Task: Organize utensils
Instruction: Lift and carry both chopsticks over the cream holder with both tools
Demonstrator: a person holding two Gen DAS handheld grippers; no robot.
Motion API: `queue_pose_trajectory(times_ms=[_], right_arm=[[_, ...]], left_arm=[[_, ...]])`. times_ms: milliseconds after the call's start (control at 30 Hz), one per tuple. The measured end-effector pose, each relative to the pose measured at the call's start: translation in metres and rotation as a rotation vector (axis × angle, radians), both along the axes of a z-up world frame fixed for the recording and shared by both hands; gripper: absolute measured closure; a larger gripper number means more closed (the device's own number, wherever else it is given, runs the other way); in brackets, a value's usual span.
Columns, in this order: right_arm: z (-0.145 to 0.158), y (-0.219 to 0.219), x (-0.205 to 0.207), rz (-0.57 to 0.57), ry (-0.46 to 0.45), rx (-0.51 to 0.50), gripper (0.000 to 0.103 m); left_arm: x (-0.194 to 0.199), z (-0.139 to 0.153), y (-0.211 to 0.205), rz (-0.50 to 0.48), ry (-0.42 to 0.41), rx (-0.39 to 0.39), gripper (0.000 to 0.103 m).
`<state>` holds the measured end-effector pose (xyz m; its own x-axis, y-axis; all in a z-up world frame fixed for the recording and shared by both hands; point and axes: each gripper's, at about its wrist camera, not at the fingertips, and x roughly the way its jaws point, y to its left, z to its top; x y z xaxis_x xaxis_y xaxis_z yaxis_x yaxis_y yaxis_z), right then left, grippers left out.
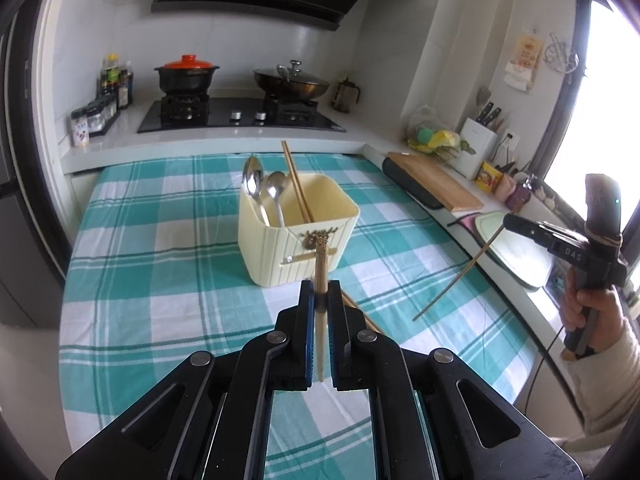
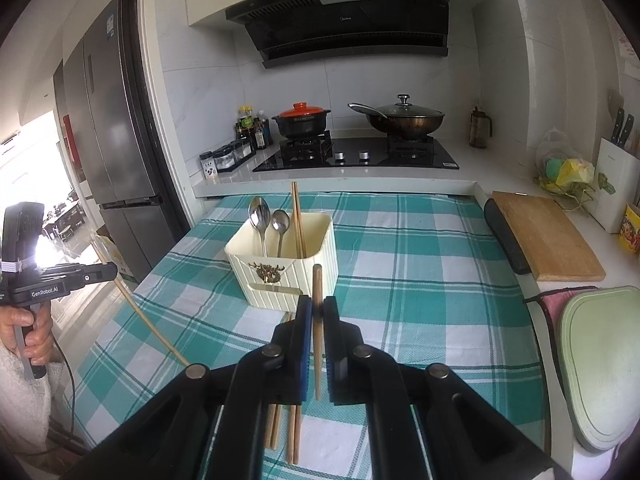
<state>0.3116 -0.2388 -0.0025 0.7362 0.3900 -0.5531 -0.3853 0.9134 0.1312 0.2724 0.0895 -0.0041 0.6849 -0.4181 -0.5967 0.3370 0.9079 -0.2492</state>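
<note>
Each black two-finger gripper is clamped on one thin wooden chopstick: the left gripper point(image 1: 321, 292) pinches the pale chopstick point(image 1: 320, 280) partway along its length, and the right gripper point(image 2: 317, 312) pinches the darker chopstick point(image 2: 317, 320) likewise, both above the teal-and-white checked table point(image 1: 160, 272) just short of the cream ribbed plastic utensil holder point(image 1: 296, 224), where two steel spoons point(image 1: 260, 192) and other chopsticks stand; more wooden chopsticks point(image 2: 294, 432) lie on the cloth; these sticks look light, stiff and smooth, so they may pivot unless held near mid-length
</note>
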Motion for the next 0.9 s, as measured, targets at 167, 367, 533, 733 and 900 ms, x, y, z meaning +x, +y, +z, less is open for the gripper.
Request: queue_pose_trajectory(times_ms=[167, 367, 533, 733, 900], right_arm=[[0.006, 0.003, 0.006, 0.008, -0.011, 0.006, 0.097], [0.016, 0.003, 0.019, 0.019, -0.020, 0.034, 0.097], [0.029, 0.006, 0.042, 0.019, -0.023, 0.078, 0.097], [0.061, 0.020, 0.076, 0.021, -0.068, 0.135, 0.097], [0.088, 0.041, 0.104, 0.041, -0.127, 0.167, 0.097]], left_arm=[[-0.002, 0.009, -0.003, -0.013, -0.011, -0.005, 0.099], [0.009, 0.029, -0.006, -0.029, -0.019, -0.029, 0.099], [0.024, 0.052, -0.015, -0.041, -0.056, -0.043, 0.099], [0.055, 0.083, -0.027, -0.033, -0.126, -0.037, 0.099], [0.090, 0.101, -0.040, 0.029, -0.223, 0.046, 0.099]])
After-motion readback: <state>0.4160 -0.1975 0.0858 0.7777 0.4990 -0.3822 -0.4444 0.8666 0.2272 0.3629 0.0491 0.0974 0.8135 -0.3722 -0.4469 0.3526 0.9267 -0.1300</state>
